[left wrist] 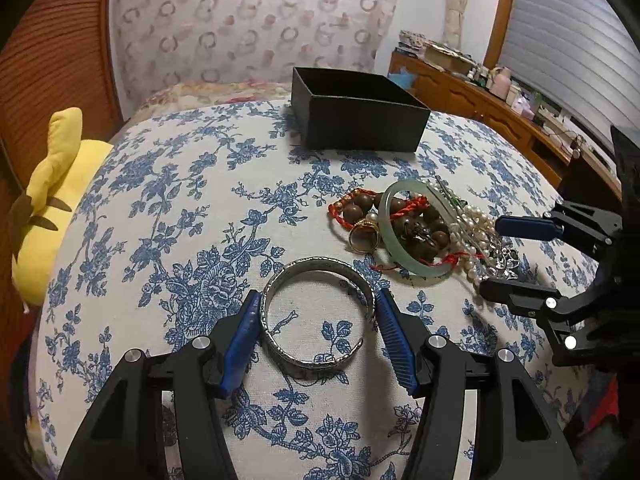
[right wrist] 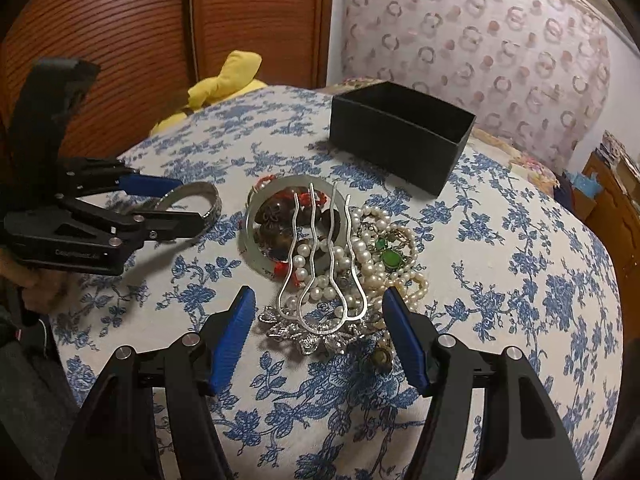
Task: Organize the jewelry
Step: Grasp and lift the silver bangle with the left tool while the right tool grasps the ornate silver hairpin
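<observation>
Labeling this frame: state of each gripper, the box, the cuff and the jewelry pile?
left gripper: open, fingers either side of the cuff
right gripper: open, at the pile's near edge
black box: lid off, upright, inside not visible
silver cuff: flat on the cloth, not yet clamped
jade bangle: flat, in the pile
hair fork: on top of the pearls
</observation>
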